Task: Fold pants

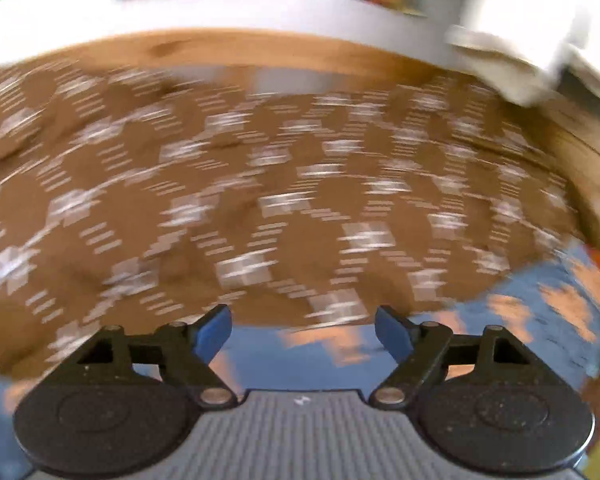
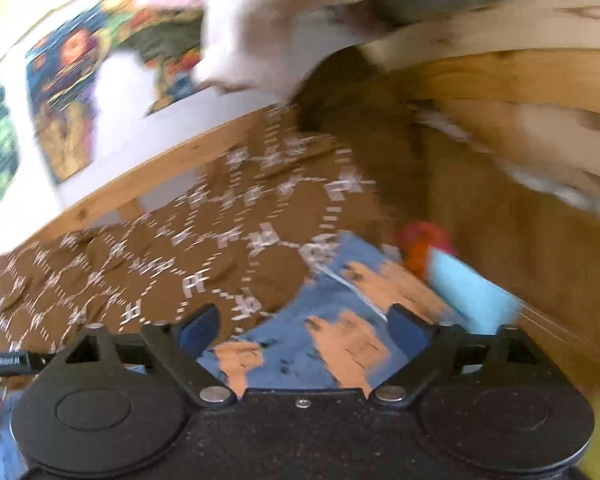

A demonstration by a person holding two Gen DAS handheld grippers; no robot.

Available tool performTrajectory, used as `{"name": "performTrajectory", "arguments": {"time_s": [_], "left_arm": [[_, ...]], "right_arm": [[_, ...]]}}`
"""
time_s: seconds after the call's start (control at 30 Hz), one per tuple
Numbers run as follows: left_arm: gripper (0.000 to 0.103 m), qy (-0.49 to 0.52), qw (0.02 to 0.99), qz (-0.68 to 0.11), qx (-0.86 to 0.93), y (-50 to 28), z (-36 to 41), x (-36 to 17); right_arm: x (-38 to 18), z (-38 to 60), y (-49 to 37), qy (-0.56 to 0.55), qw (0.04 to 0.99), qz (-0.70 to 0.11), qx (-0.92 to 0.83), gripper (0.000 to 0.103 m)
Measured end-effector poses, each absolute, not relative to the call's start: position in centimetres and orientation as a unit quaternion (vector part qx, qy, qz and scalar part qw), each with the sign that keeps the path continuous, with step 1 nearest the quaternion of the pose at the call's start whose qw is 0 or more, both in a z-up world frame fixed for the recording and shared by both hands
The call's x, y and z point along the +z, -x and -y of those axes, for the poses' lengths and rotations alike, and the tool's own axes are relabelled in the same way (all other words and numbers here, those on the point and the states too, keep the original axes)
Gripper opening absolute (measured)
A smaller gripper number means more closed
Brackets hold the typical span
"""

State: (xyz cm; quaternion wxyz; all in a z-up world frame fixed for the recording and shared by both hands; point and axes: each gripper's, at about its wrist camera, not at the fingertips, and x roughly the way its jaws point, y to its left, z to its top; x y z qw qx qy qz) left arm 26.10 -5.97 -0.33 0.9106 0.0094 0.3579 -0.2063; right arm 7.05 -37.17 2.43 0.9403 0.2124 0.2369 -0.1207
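Observation:
The pants point(image 2: 300, 344) are blue cloth with orange patches, lying on a brown bedspread point(image 2: 148, 264) with a white pattern. In the right wrist view they fill the space below and ahead of my right gripper point(image 2: 304, 332), whose blue pads stand wide apart and press on nothing. The left wrist view is blurred. It shows the pants point(image 1: 540, 312) along the bottom and right, with my left gripper point(image 1: 304, 334) open above their edge and nothing between its fingers.
A wooden bed frame point(image 1: 228, 46) borders the bedspread point(image 1: 220, 184), with a white wall and colourful pictures point(image 2: 60, 92) behind. Pale cloth point(image 2: 268, 32) hangs at the top. A red-orange object point(image 2: 420, 240) and a light blue one point(image 2: 468, 292) lie by the wooden side board point(image 2: 520, 92).

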Motion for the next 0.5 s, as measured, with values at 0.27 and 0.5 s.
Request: {"name": "performTrajectory", "arguments": {"time_s": [0.27, 0.5], "left_arm": [[0.084, -0.110, 0.848, -0.376, -0.356, -28.7, 20.7, -1.0], [0.077, -0.271, 0.835, -0.312, -0.364, -27.5, 28.3, -4.1]], "right_arm": [[0.5, 37.2, -4.3, -0.143, 0.948, -0.233, -0.161, 0.094], [-1.5, 36.1, -5.3, -0.063, 0.959, -0.223, -0.162, 0.092]]}}
